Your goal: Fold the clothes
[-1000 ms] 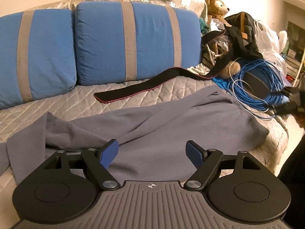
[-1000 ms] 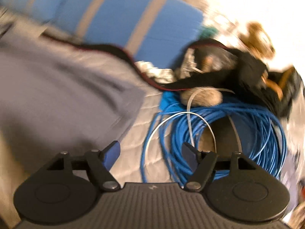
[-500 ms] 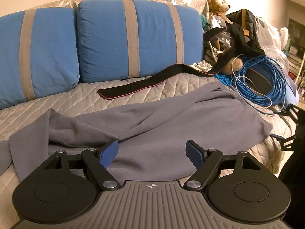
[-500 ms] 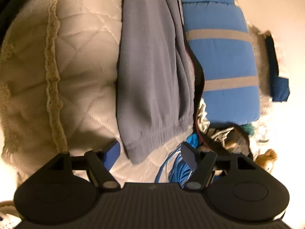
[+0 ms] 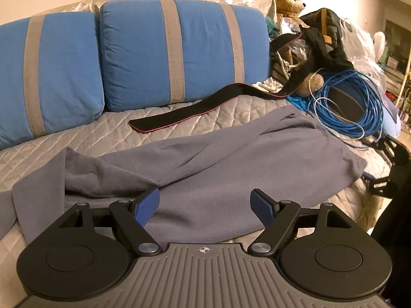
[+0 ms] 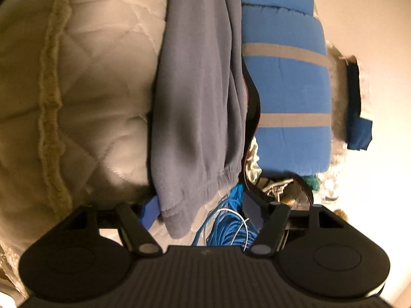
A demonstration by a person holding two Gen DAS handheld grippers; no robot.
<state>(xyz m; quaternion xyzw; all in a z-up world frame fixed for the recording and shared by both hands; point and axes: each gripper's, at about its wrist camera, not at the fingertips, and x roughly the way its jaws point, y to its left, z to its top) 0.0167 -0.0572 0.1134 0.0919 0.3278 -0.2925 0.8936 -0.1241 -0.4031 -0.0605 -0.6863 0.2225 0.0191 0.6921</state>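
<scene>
Blue cable coil (image 5: 352, 107) crowds garment's (image 5: 205, 169) right end.

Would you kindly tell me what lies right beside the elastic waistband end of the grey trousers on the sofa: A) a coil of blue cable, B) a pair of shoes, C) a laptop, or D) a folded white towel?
A: the coil of blue cable sits on the sofa just past the waistband end of the grey trousers, and the right wrist view shows it beside the gathered waistband too.
</scene>
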